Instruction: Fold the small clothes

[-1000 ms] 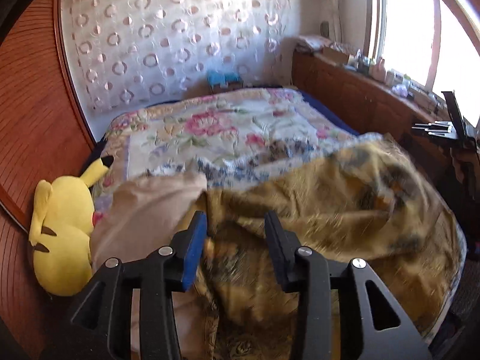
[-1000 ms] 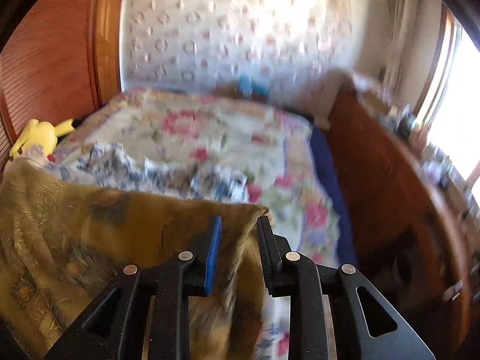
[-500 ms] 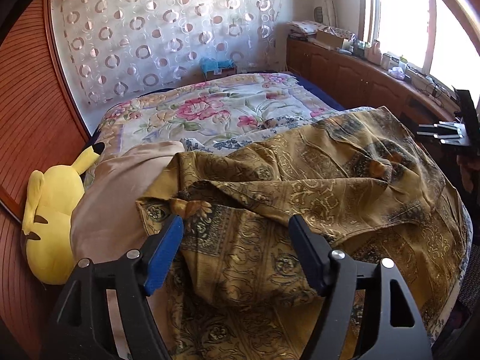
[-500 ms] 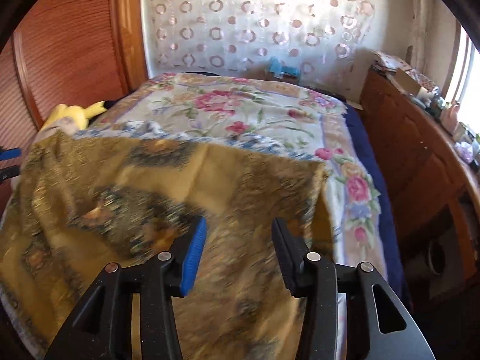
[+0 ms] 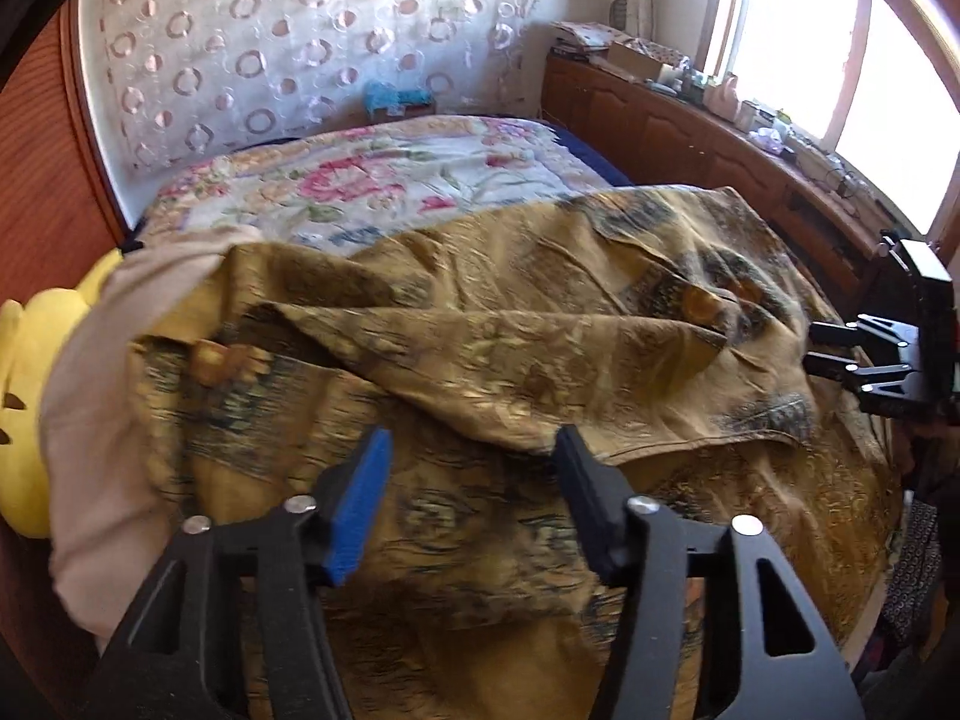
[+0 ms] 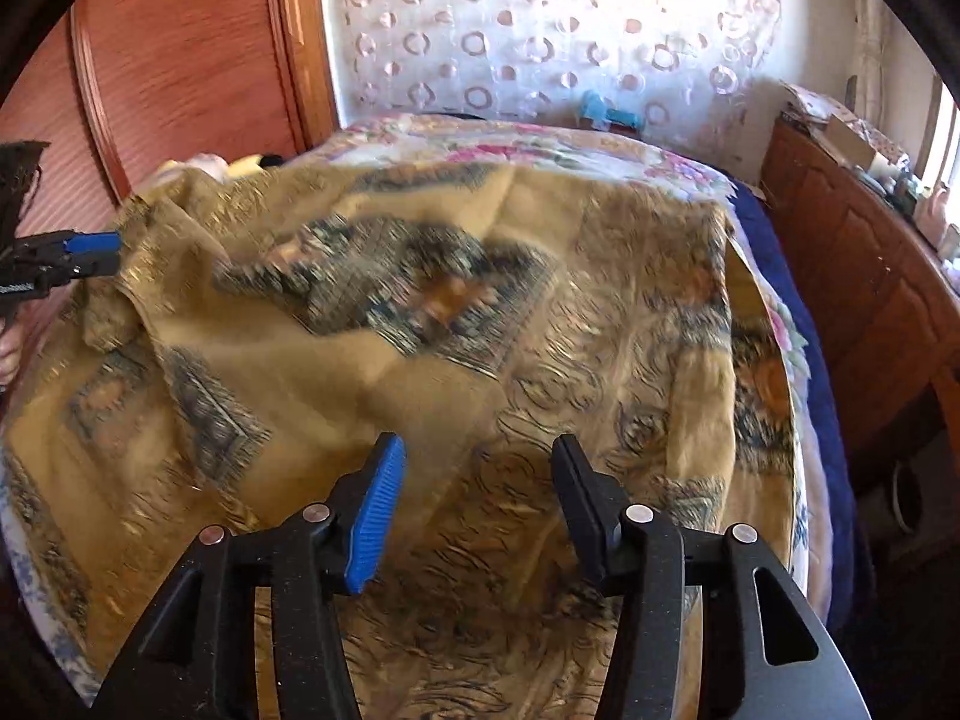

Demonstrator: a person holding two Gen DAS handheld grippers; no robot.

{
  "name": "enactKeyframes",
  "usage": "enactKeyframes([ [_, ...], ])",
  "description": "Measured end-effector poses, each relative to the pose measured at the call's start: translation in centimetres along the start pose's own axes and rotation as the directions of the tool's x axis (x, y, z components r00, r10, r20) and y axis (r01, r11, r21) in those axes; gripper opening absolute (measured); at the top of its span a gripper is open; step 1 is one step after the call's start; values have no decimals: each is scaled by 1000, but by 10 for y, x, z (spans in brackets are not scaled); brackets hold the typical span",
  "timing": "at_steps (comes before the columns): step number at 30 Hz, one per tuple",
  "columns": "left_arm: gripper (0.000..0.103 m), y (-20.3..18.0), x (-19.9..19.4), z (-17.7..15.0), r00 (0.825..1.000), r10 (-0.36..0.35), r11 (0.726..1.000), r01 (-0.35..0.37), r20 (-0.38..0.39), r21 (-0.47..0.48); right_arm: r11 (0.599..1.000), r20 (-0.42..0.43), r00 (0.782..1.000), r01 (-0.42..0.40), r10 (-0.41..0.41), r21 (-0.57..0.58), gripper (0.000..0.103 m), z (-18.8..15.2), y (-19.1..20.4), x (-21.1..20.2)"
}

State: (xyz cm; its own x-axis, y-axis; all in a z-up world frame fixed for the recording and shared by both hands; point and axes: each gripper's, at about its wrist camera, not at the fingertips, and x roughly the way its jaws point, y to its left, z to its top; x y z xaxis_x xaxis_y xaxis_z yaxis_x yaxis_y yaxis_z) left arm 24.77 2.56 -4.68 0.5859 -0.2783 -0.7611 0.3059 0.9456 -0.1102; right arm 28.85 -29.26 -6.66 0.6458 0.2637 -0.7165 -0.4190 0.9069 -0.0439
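lying spread on the bed (image 6: 774,228), one gold patterned cloth (image 5: 540,324), a flap doubled over its middle so the fold can start; left tongs (image 5: 471,495) and right tongs (image 6: 474,495) both released, parted above it, holding nothing; yellow plush (image 5: 24,390) beside.

No legible text, labels, brands, numbers or signs in either view. Faint pale mark on left gripper (image 6: 90,252) body at frame edge in right wrist view, too small and blurred to read. Box clutter on wooden sideboard (image 5: 690,120) by window shows no readable print at this sharpness.
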Motion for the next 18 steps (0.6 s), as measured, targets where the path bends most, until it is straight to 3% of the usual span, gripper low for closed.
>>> enactKeyframes([
  [11, 50, -8, 21, -1, 999, -23, 997, 20, -38, -77, 1000, 16, 999, 28, -28, -9, 71, -16, -6, -3],
  [15, 21, -17, 23, -7, 999, 26, 999, -28, -44, -34, 999, 15, 999, 31, -31, -10, 72, -11, 1, 3],
  [18, 7, -20, 16, -8, 999, 26, 999, -27, -30, -31, 999, 15, 999, 32, -32, -10, 72, -6, 12, 11],
])
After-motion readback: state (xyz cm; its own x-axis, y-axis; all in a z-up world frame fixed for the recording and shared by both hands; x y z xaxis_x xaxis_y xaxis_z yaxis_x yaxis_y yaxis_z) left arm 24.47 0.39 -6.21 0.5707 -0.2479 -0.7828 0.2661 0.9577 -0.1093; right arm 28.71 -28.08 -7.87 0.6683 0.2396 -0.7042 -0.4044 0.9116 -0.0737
